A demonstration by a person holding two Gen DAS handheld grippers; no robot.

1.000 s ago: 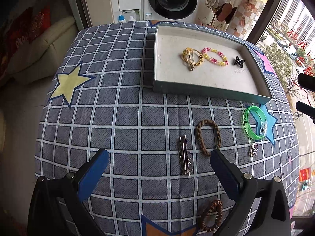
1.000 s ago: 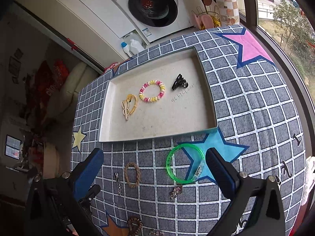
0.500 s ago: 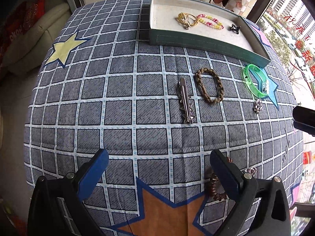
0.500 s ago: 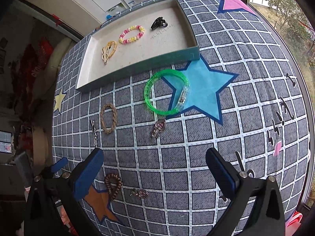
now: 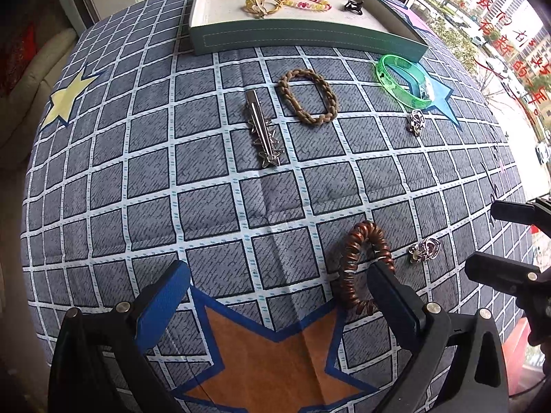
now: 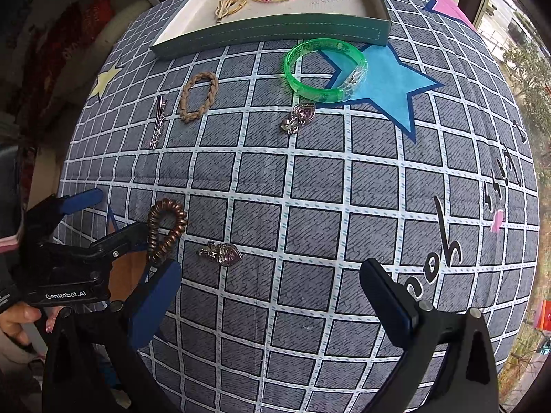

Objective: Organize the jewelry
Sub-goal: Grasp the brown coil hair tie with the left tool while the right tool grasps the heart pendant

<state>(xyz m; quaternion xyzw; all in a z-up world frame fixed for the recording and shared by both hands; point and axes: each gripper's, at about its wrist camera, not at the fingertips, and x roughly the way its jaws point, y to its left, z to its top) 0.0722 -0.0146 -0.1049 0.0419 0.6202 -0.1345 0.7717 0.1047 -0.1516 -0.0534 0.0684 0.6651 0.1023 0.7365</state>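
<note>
Checked cloth (image 5: 213, 192) across the whole table, stars printed at 9, 6 and 2 o'clock in the left wrist view. Shallow tray (image 5: 296, 36) at 12 o'clock, already holding a gold tie (image 5: 260, 4), a pink-and-yellow bead bracelet (image 5: 306, 1) and a small black clip (image 5: 353, 6). Green bangle (image 6: 325, 69) just below the tray's near wall, at 12 o'clock in the right wrist view. Braided tan band (image 5: 308, 95) and silver hair clip (image 5: 262, 129) side by side, apart, toward 12 o'clock of centre. Brown coil hair tie (image 5: 361, 265) at 5 o'clock, its lower end touching the inner face of the right-hand finger of the left claw (image 5: 275, 296); jaws spread wide, nothing held. Right claw (image 6: 272, 292) likewise spread wide and empty, low over bare cloth. Two small silver heart charms, one (image 6: 299, 117) under the bangle, one (image 6: 222, 253) just beside the coil tie.

Probable step: picking up the coil tie. Best done by shifting the left claw toward 3 o'clock so the coil sits midway between the fingers, lowering to the cloth, closing across one strand rather than the whole loop, keeping clear of the nearby charm.
</note>
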